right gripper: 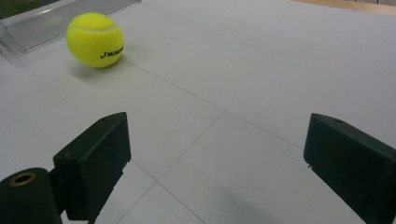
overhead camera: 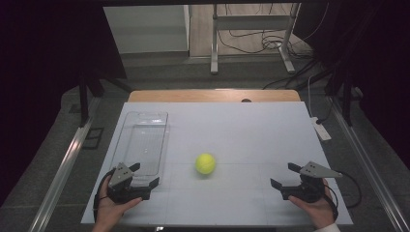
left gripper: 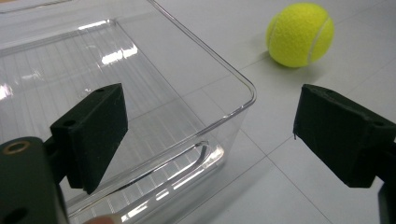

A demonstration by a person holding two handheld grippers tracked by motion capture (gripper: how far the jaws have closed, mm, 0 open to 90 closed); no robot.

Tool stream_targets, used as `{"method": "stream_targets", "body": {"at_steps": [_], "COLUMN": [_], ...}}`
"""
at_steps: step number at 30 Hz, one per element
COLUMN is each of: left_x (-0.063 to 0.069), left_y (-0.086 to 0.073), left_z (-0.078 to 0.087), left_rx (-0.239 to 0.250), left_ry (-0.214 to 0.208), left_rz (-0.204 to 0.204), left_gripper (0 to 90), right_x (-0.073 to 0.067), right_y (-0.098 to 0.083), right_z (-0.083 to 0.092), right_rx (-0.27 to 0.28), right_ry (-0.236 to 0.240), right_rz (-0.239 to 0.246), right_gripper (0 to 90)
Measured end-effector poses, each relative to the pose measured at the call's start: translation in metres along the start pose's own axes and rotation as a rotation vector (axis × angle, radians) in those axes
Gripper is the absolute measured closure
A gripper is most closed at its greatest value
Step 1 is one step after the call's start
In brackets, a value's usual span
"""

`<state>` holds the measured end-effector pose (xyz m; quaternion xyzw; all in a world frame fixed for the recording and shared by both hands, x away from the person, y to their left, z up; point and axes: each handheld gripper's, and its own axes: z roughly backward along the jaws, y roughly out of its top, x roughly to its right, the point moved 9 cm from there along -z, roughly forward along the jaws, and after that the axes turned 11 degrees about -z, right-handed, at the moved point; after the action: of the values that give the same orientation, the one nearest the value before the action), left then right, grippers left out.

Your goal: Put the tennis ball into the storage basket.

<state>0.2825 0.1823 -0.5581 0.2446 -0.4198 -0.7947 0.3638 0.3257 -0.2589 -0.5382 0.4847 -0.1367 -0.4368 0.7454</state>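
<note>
The tennis ball (overhead camera: 205, 163) is round, so it has no long axis; it sits on the counter (overhead camera: 251, 130), just right of the clear tray (overhead camera: 143, 140). It lies between your left tool (overhead camera: 145, 180) and right tool (overhead camera: 285, 175), slightly farther. Both tools stand apart, holding nothing.

A lab-like recording room: a white-topped table (overhead camera: 251, 130) stands on grey floor between black curtains (overhead camera: 43, 58), with loose cables (overhead camera: 261, 41) and a metal stand (overhead camera: 251, 36) behind, and floor rails (overhead camera: 67, 159) alongside.
</note>
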Motion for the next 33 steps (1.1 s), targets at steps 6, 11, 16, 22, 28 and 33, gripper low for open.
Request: {"method": "stream_targets", "body": {"at_steps": [6,11,16,22,28,33], "left_x": [0.0007,0.0003,0.0,0.0005,0.0018,0.0018], "left_y": [0.0007,0.0013,0.0013,0.0021,0.0045,0.0058], "left_z": [0.0002,0.0007,0.0008,0.0007,0.0002,0.0013], "left_rx": [0.003,0.005,0.005,0.004,0.002,-0.003], "left_ry": [-0.002,0.0,0.003,0.004,0.003,0.006], "left_rz": [-0.002,-0.004,0.0,-0.002,-0.005,0.005], "left_gripper": [10.8,10.8,10.8,10.8,10.7,11.0], "right_x": [0.0004,0.0007,0.001,0.0024,0.0048,0.0044], "right_y": [-0.0003,-0.0004,-0.0007,-0.0008,-0.0019,-0.0025], "right_z": [0.0002,0.0001,0.0001,-0.0007,-0.0014,-0.0012], "right_rx": [-0.001,-0.002,-0.001,0.001,-0.005,-0.005], "right_ry": [-0.003,-0.004,0.001,0.006,0.007,0.013], "right_rz": [0.0,0.001,-0.004,-0.008,-0.015,-0.02], "right_gripper": [7.8,8.0,8.1,8.2,8.3,8.5]}}
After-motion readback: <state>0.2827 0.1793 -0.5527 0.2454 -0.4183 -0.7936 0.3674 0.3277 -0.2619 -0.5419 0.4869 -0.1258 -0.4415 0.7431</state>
